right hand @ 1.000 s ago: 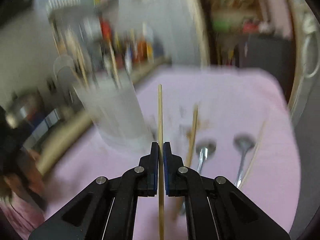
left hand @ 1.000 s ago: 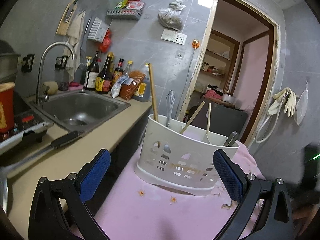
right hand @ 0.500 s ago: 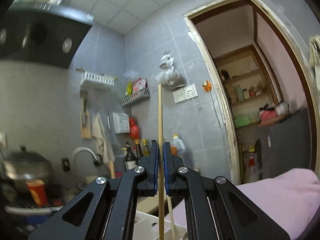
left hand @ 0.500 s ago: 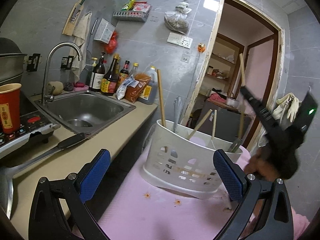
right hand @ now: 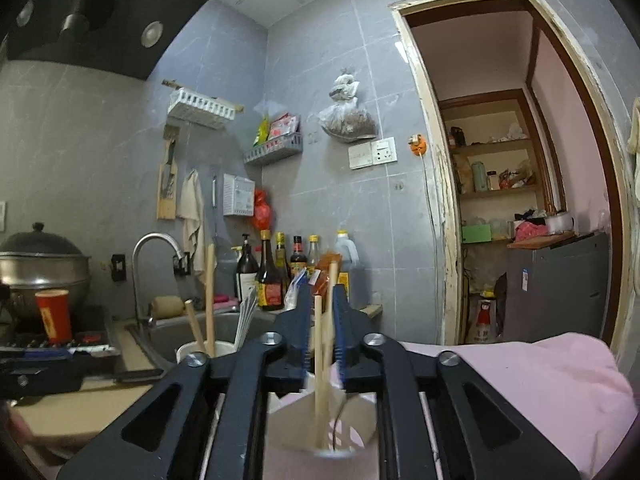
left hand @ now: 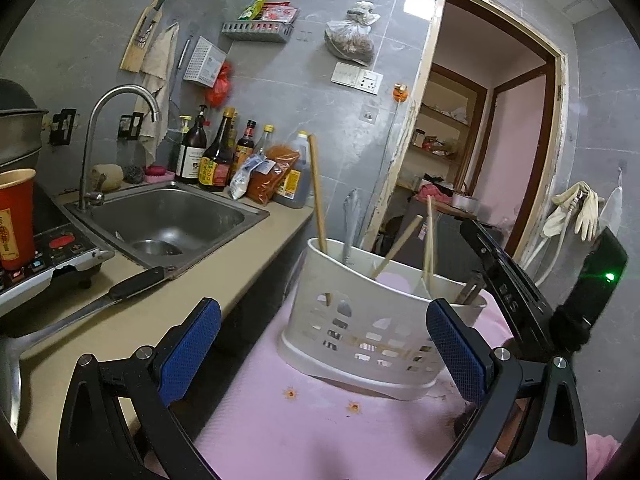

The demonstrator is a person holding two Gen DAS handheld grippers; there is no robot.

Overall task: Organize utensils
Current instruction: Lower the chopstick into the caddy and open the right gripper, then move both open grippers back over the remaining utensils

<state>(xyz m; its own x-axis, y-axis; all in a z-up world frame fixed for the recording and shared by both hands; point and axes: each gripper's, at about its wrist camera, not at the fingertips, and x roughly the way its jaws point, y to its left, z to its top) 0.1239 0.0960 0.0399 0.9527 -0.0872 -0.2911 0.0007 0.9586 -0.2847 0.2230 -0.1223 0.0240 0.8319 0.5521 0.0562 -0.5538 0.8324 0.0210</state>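
A white perforated utensil holder (left hand: 372,320) stands on the pink cloth (left hand: 320,420) and holds wooden chopsticks (left hand: 318,196) and a metal utensil handle (left hand: 351,216). My left gripper (left hand: 320,344) is open and empty just in front of it. My right gripper (right hand: 321,320) is over the holder's right end (right hand: 320,424), jaws slightly apart, with two chopsticks (right hand: 318,360) standing loose between them in the compartment. The right gripper's body also shows in the left wrist view (left hand: 508,292).
A steel sink (left hand: 168,220) with tap, sauce bottles (left hand: 216,156), a black-handled knife (left hand: 120,292), a stove with a red cup (left hand: 16,216) line the counter at left. A doorway (left hand: 480,140) is behind.
My right gripper has lowered the chopstick into the holder's right compartment and opened a little, letting it go. The left gripper has stayed open in place.
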